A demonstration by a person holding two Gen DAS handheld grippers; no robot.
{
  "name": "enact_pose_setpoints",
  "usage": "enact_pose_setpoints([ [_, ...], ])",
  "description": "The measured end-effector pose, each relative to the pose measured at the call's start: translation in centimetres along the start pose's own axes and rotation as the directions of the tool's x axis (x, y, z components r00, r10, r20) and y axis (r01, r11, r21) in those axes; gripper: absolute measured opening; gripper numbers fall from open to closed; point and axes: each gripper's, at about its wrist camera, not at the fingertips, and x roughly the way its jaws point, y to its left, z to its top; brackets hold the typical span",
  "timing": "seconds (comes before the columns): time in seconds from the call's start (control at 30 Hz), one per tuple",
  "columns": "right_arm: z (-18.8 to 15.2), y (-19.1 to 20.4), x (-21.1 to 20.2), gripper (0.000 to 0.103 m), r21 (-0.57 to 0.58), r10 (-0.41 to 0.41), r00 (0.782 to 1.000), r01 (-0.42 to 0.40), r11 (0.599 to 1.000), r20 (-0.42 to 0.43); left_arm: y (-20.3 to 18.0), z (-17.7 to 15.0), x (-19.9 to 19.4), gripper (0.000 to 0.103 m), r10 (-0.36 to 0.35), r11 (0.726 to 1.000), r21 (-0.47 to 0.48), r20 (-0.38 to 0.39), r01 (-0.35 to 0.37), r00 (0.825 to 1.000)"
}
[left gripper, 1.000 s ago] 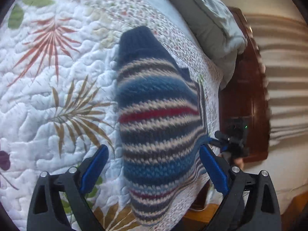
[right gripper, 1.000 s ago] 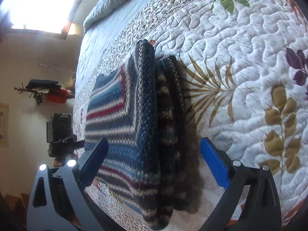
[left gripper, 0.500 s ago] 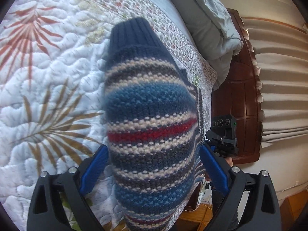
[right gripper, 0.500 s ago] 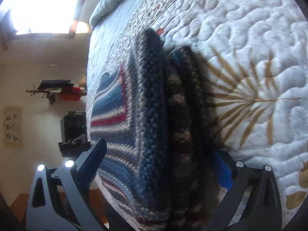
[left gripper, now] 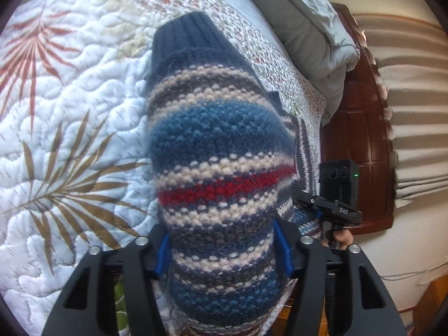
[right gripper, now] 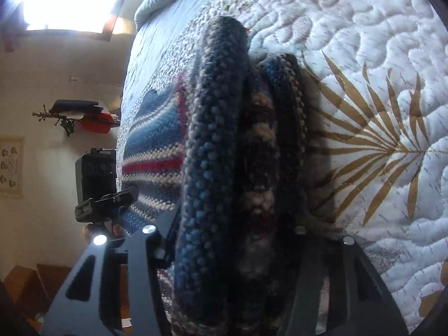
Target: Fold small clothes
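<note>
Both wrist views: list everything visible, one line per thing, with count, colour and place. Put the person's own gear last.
striped sweater: one; navy, blue, cream, grey and red knit; folded thick on the quilt, near end held in both tongs.
quilt: one; white with red, tan and green leaf prints; covers the bed under the sweater.
bedding: one bundle; pale grey-blue; at the head of the bed.
headboard: one; dark red-brown wood; behind the bedding.
window: one; bright, overexposed; upper left of the right wrist view.
wall picture: one; pale with dark marks; far left wall.
left tongs: one; black with blue pads; shut on the sweater's sleeve fold.
right tongs: one; black; closed around the stacked sweater layers.
</note>
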Motion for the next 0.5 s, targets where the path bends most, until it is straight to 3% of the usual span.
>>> enact_pose_setpoints([
  [0.27,-0.6,3.3,-1.0,0.042,-0.036,-0.012,0.999,0.014,0.999,0.049,-2.8,0.0,-1.5,0.047,0.067,0.996,0.057,0.014,-0.067,0.998],
  [0.5,-2.9,9.1,0.6,0.042,-0.066,0.051,0.998,-0.048,0.997,0.046,-2.7,-2.3,-7.7,0.047,0.088,0.993,0.074,0.046,-0.091,0.995],
])
